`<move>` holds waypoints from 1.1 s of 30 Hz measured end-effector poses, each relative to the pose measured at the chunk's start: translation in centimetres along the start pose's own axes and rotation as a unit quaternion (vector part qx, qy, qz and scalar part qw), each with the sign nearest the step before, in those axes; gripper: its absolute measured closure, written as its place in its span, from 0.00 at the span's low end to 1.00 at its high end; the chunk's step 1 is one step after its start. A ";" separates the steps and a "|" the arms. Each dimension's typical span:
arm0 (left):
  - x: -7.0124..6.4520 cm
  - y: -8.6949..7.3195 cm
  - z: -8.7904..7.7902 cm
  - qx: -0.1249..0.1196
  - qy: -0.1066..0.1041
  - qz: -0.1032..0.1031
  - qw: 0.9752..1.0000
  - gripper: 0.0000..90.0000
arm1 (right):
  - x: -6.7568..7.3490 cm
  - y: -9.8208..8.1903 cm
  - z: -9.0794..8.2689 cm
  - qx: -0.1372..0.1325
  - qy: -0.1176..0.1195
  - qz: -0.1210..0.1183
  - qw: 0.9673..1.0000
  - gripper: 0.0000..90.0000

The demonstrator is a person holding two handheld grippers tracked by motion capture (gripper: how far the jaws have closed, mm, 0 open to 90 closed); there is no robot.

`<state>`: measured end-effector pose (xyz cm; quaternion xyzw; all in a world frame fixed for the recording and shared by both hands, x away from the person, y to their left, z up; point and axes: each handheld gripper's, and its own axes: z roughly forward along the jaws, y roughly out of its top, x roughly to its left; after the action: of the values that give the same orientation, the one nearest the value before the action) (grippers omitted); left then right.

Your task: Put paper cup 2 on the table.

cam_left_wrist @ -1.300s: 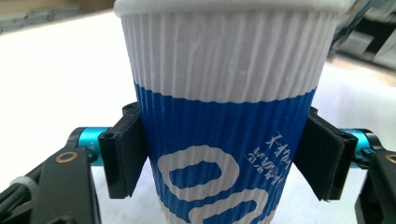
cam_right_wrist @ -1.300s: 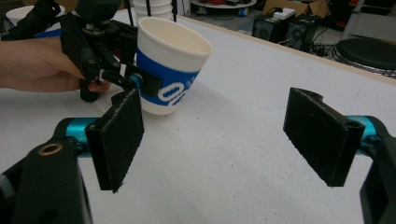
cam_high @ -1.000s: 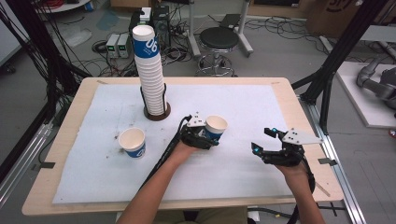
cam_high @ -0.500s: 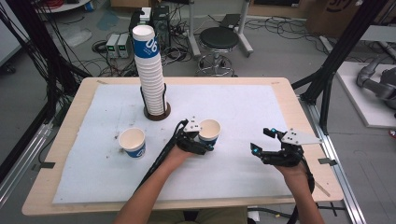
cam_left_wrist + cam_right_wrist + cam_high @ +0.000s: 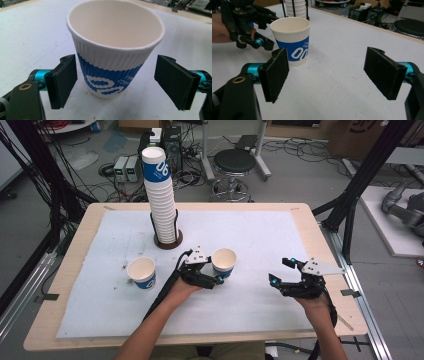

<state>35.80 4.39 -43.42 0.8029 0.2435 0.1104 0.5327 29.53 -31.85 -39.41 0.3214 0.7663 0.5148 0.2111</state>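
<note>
A white paper cup (image 5: 223, 262) with a blue band stands upright on the white mat (image 5: 260, 235) near the table's middle. My left gripper (image 5: 214, 270) sits just left of it, and the cup (image 5: 112, 57) is between its jaws. The jaws have just been opening; both pads (image 5: 63, 80) stand off the cup's wall. My right gripper (image 5: 279, 271) hovers open and empty over the mat to the right. It faces the same cup (image 5: 292, 42) and the left gripper (image 5: 260, 33) beyond it.
A second cup (image 5: 141, 272) like it stands on the mat to the left. A tall stack of cups (image 5: 160, 195) rises from a round holder (image 5: 167, 241) at the back. The wooden table edge (image 5: 320, 235) borders the mat.
The left hand carried the cup a little left and toward me, then its jaws spread away from the cup. The right gripper has stayed put.
</note>
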 end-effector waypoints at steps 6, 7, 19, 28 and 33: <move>-0.8 1.0 -3.4 -0.040 -0.016 0.017 0.999 0.19 | -0.1 -0.1 -0.2 0.000 -0.003 0.004 1.000 0.23; -1.0 1.2 -4.0 -0.047 -0.019 0.019 0.999 0.19 | -0.2 -0.1 -0.2 -0.003 -0.005 0.002 1.000 0.23; 0.0 1.9 -11.5 -0.130 0.017 0.009 0.991 0.19 | -0.5 -0.5 -0.6 0.000 -0.015 0.014 1.000 0.23; 2.0 0.3 -16.4 -0.187 0.069 -0.008 0.980 0.19 | -0.6 -0.7 -0.7 0.001 -0.018 0.017 1.000 0.23; 2.9 -0.7 -19.0 -0.218 0.096 -0.016 0.971 0.19 | -0.5 -0.7 -0.9 -0.001 -0.025 0.014 1.000 0.23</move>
<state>29.83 21.30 -36.57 0.6490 0.2762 0.2295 0.6707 29.14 -33.01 -39.68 0.3442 0.7558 0.5103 0.2234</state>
